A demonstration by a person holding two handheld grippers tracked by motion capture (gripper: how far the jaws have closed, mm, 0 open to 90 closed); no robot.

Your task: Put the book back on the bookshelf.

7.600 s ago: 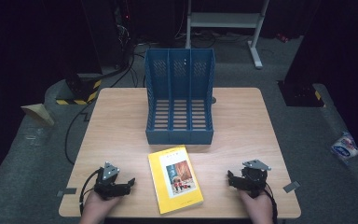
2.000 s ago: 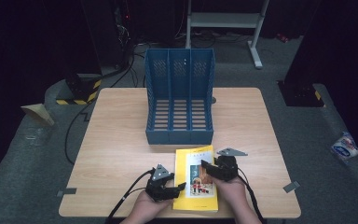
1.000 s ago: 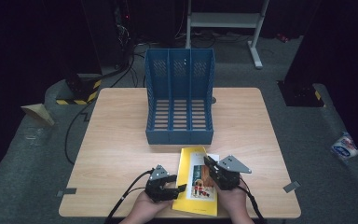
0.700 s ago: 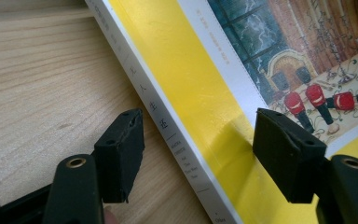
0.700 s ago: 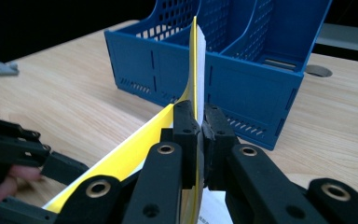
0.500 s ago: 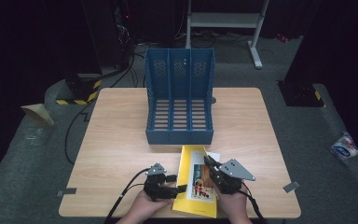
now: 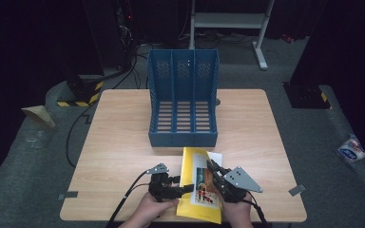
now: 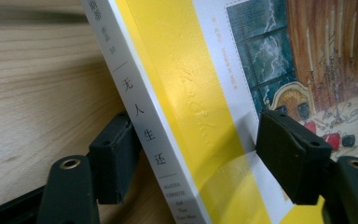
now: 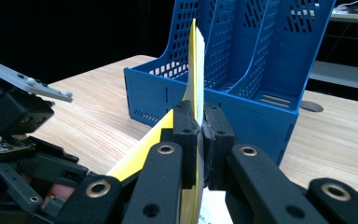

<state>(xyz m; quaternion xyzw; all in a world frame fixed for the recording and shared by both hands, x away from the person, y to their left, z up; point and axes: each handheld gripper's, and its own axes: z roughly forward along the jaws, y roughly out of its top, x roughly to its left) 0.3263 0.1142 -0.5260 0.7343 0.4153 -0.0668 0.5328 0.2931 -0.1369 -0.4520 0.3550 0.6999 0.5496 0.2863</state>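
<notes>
Right claw (image 9: 199,135) clamps yellow book (image 7: 200,187); left claw (image 8: 196,158) just opened, straddling spine.

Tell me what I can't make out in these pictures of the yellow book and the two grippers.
- Book: its near edge is hidden in the high view by the hands and both grippers.
- Spine text: cut off by the left gripper view's bottom edge.
- Left gripper: whether either pad touches the book is unclear in its own view.
- Right gripper: what it pinches besides the cover is hidden by its jaws.
- File rack: top cropped in the right gripper view.
</notes>
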